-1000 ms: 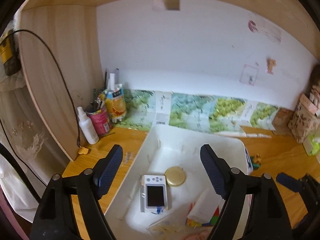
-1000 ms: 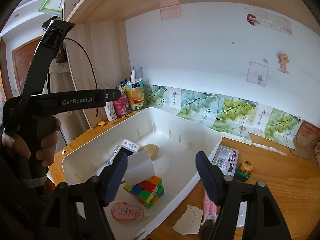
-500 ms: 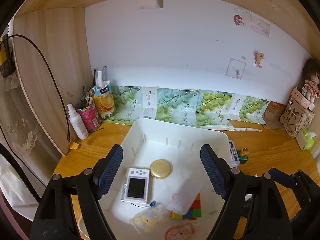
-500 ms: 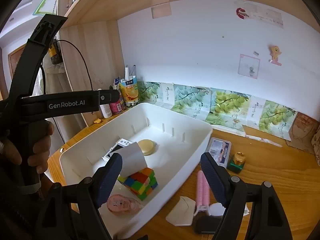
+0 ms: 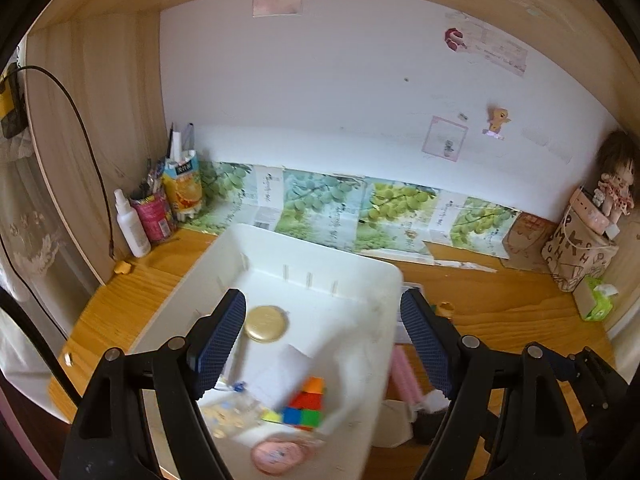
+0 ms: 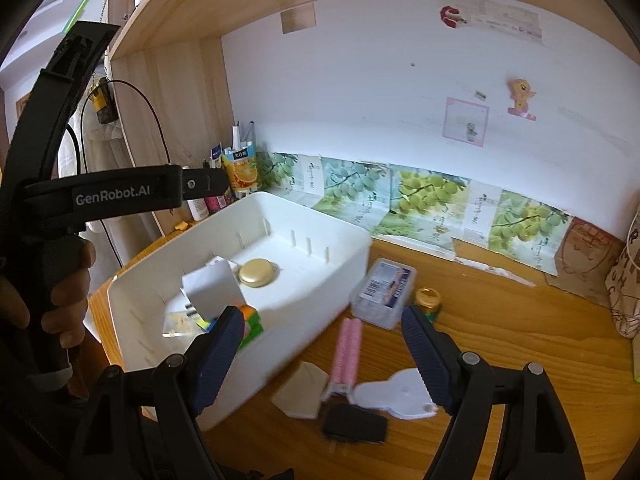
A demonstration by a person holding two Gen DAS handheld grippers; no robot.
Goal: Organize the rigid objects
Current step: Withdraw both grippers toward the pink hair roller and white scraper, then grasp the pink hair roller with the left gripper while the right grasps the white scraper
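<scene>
Left gripper [image 5: 322,344]: jaws wide, empty, over white plastic bin [image 5: 256,240].
Right gripper [image 6: 322,354]: jaws just widened, empty, above pink ribbed roller [image 6: 349,350].

"GenRobot.AI" stands in white letters on the black body of the left gripper [image 6: 120,194], at the left of the right wrist view. The fabric bag [image 5: 576,252] at the far right carries scattered capital letters, among them "H" and "M". Print on the juice carton [image 5: 185,188] and the poster strip [image 5: 360,216] is too small to read.
</scene>
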